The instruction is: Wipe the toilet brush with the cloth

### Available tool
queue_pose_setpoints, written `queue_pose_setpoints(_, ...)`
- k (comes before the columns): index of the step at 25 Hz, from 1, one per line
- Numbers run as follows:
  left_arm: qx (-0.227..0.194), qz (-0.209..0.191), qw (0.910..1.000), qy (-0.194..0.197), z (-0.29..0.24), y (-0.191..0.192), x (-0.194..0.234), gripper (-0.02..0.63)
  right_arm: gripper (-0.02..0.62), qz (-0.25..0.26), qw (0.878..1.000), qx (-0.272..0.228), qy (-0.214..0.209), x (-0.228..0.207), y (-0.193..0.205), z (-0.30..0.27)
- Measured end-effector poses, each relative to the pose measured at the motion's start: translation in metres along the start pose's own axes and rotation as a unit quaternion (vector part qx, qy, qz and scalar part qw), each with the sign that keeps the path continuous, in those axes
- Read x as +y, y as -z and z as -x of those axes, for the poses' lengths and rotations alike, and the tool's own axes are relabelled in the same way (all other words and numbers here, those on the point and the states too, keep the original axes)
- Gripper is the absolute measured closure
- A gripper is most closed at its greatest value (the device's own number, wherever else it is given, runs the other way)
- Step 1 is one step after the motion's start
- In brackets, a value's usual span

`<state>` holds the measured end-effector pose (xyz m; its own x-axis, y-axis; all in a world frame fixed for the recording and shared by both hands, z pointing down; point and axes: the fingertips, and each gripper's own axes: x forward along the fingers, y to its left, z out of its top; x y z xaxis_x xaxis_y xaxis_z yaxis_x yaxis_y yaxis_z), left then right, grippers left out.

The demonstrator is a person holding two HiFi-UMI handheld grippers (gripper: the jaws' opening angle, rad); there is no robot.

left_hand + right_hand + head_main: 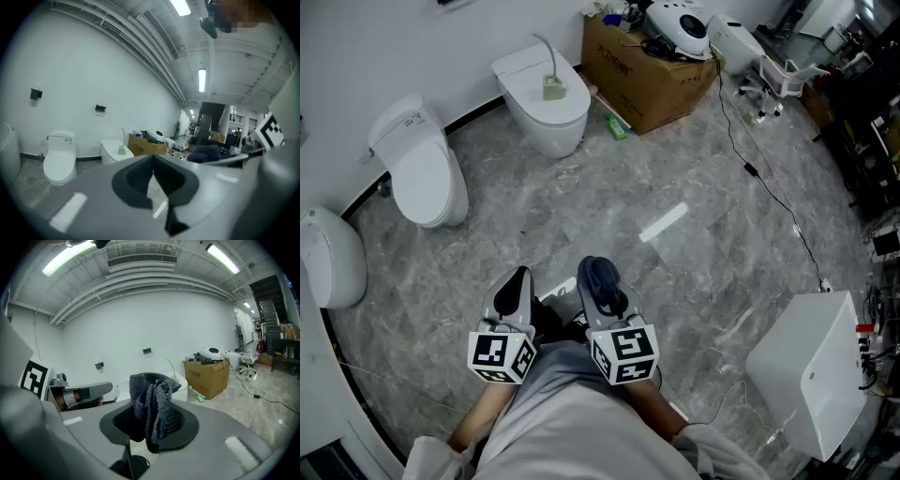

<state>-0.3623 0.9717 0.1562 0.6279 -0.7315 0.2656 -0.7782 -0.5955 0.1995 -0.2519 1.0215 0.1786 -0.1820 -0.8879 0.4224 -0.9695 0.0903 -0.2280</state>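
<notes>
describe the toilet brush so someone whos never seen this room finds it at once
Along the white wall, find the toilet nearest the brown cardboard box. On its closed lid stands the toilet brush: a small pale green holder with a thin curved handle. No other toilet in view has anything standing on it.

The cloth (pixel 152 399) covers the tips of the right hand-held gripper (pixel 149 422), and its lower end disappears between the jaws. The toilet brush (pixel 551 77), on the far toilet's lid (pixel 525 66), is too small to show bristles. The picture's edge cuts off the white fixture (pixel 328 258) at the floor's left edge.
</notes>
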Motion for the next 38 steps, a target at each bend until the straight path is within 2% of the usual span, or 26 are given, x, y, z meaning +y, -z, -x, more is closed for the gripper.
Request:
queue_pose_setpoints(8,0.009,0.001,1.0,0.002,-0.012,0.003,-0.002,0.606,0.497,-0.011,1.0,0.018,-0.01,-0.008,0.009,-0.011)
queue_pose_setpoints(13,0.017,-0.001,0.9998,0.005,-0.023,0.004,-0.003,0.606,0.495,-0.069,0.997,0.021,-0.034,-0.013,0.006,-0.021)
queue_pose_setpoints(16,0.025,-0.002,0.9996,0.009,-0.033,0.009,0.0,0.606,0.494,-0.064,0.997,0.012,-0.045,-0.018,0.004,-0.026)
queue_pose_setpoints(23,0.043,0.011,0.9989,0.014,-0.071,0.01,0.01,0.606,0.492,-0.055,0.998,0.005,-0.032,-0.044,-0.01,-0.048)
queue_pose_setpoints(27,0.047,0.016,0.9984,0.026,-0.101,-0.001,0.013,0.606,0.492,-0.073,0.997,0.006,-0.023,-0.061,-0.021,-0.066)
queue_pose_setpoints(30,0.048,0.01,0.9982,0.034,-0.121,-0.008,0.013,0.606,0.492,-0.085,0.996,0.011,-0.033,-0.07,-0.027,-0.081)
queue_pose_setpoints(38,0.065,0.028,0.9965,0.046,-0.18,-0.03,0.04,0.606,0.492,-0.086,0.996,0.022,-0.019,-0.097,-0.058,-0.139)
